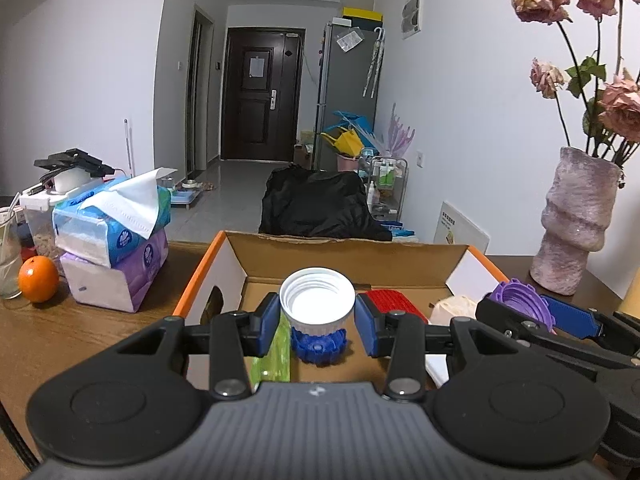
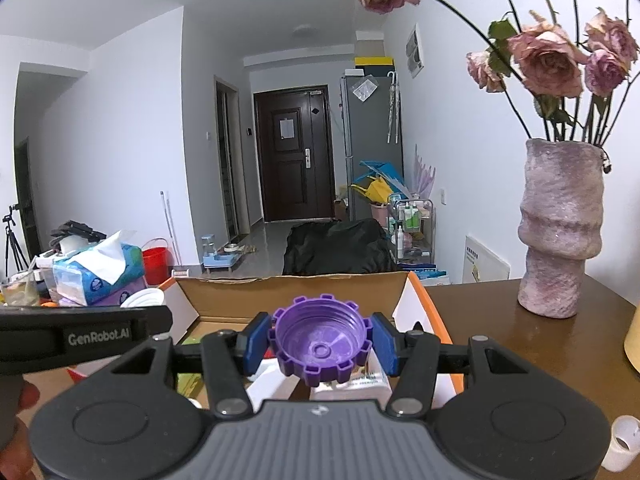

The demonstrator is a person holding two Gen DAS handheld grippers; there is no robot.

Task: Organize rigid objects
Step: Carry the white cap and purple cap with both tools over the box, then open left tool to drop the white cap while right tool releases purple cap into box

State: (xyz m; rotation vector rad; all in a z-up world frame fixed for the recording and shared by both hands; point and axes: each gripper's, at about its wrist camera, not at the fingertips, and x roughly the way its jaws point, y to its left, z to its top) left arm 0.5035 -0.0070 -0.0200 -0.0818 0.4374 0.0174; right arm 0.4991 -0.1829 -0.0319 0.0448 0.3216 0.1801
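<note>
Over box: open cardboard box [image 1: 348, 252] on wooden table [image 1: 60, 340]
White cap [image 1: 317, 300]: ribbed plastic, round, pinched by left gripper [image 1: 316, 322], jaws narrow
Purple cap [image 2: 320, 346]: notched plastic, clamped by right gripper [image 2: 320, 346]

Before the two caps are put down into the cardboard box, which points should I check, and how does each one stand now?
1. Left gripper holds the white cap between both pads: ok.
2. Right gripper holds the purple cap between both pads: ok.
3. Both caps are above the open cardboard box: ok.
4. Free floor under the white cap: not ok, a blue cap lies right below it.
5. Free floor under the purple cap: cannot tell, the cap hides most of it.
6. Vase stands apart from the box on the table: ok.
</note>
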